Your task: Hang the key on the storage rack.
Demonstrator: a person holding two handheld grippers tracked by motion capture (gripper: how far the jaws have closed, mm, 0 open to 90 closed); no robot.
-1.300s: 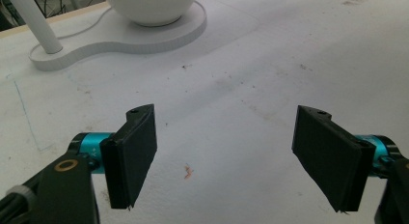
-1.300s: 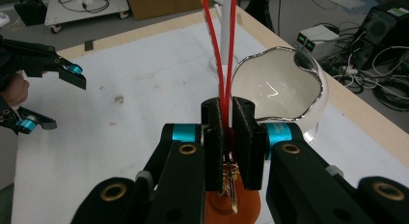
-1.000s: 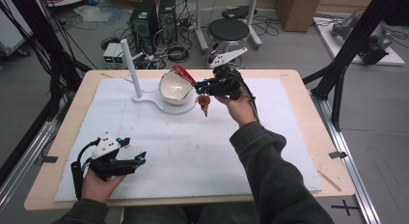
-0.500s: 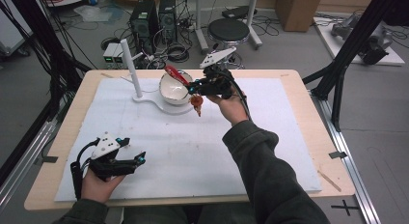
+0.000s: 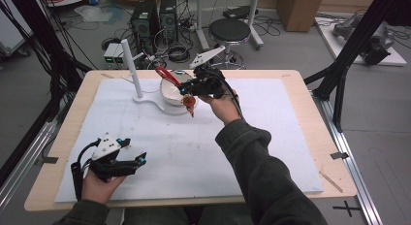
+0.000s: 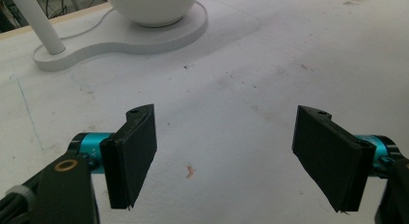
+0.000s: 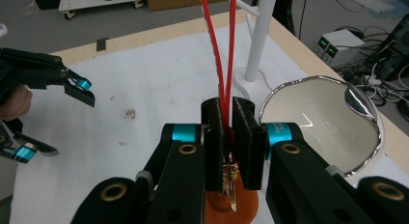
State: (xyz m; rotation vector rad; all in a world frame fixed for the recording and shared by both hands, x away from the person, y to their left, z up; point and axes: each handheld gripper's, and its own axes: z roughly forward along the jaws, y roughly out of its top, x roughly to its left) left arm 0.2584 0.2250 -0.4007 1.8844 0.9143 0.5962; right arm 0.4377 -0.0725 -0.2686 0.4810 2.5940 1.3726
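I see right gripper fingers clamped on red tongs, probably, beside the white bowl on the counter. Left gripper fingers wide apart, holding nothing.

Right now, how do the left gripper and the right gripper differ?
The left gripper is open and holds nothing; the right gripper is shut on red tongs. The left gripper sits low near the mat's near edge; the right gripper is raised beside the white bowl. Both have black fingers.
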